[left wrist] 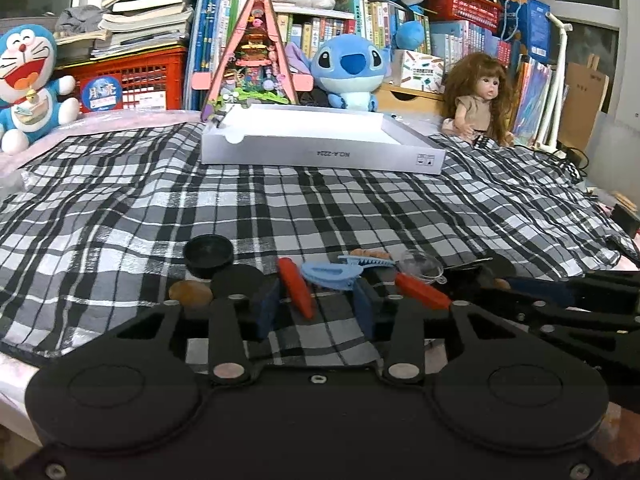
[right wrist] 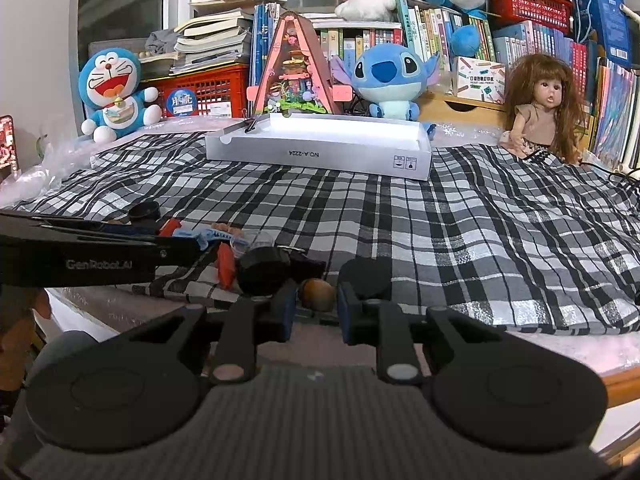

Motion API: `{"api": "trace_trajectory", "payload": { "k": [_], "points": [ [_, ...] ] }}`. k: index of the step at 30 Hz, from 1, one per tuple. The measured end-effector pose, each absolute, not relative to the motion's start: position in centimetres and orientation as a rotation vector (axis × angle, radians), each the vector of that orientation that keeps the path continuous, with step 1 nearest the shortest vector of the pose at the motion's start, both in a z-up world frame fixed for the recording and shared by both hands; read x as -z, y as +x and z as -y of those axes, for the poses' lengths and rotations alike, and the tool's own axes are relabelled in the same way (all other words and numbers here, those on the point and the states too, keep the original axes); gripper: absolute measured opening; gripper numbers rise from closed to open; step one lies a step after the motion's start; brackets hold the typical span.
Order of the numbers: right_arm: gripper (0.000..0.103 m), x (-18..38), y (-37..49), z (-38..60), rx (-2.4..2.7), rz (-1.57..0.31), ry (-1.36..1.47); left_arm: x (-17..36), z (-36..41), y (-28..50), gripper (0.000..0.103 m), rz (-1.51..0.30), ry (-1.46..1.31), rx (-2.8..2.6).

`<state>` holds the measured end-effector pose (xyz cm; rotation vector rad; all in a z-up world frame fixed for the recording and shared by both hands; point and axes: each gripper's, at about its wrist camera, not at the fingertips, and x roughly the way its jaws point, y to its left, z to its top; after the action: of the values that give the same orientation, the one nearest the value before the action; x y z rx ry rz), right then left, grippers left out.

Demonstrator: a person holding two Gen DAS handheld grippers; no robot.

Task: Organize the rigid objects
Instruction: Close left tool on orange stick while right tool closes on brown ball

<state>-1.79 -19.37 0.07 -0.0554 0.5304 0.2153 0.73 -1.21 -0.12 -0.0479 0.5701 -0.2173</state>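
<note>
Black-and-white plaid cloth [left wrist: 320,208] spread over the surface, before shelves of books and plush toys. Landmark: the shallow white cardboard box [left wrist: 320,140] at the cloth's far side. Well short of the box, at the near cloth edge, lies a cluster of small rigid objects: a black round lid [left wrist: 208,254], a light-blue plastic hair claw [left wrist: 332,274], an orange-red pointed plastic piece [left wrist: 296,286] and a clear round dish [left wrist: 422,266]. The left tongs [left wrist: 320,304] stand partly open over the orange-red piece and the hair claw, their pads pressing on neither. The right tongs [right wrist: 318,300] are nearly closed around a brown rounded object [right wrist: 318,294]; actual contact cannot be told
</note>
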Motion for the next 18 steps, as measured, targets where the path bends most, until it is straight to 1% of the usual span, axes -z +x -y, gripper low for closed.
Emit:
{"api": "trace_trajectory", "payload": {
  "k": [4, 7, 13, 15, 16, 18],
  "points": [
    [0.027, -0.1, -2.0, 19.6, -0.211, -0.527, -0.054, 0.0, 0.4, 0.2, 0.024, -0.571, -0.060, 0.198],
    [0.027, 0.0, -2.1, 19.8, -0.208, -0.527, -0.051, 0.1, 0.0, 0.1, 0.020, -0.574, -0.066, 0.193],
    [0.027, 0.1, -1.9, 19.7, -0.213, -0.530, -0.037, 0.2, 0.3, 1.1, 0.020, -0.573, -0.078, 0.191],
    [0.027, 0.1, -1.6, 19.7, -0.216, -0.532, -0.029, 0.2, 0.5, 1.4, 0.015, -0.569, -0.074, 0.180],
    [0.026, 0.0, -1.6, 19.6, -0.217, -0.532, -0.026, 0.2, 0.5, 1.5, 0.009, -0.569, -0.077, 0.172],
    [0.025, -0.1, -1.5, 19.6, -0.218, -0.530, -0.025, 0.1, 0.4, 1.4, 0.009, -0.568, -0.093, 0.166]
  ]
}}
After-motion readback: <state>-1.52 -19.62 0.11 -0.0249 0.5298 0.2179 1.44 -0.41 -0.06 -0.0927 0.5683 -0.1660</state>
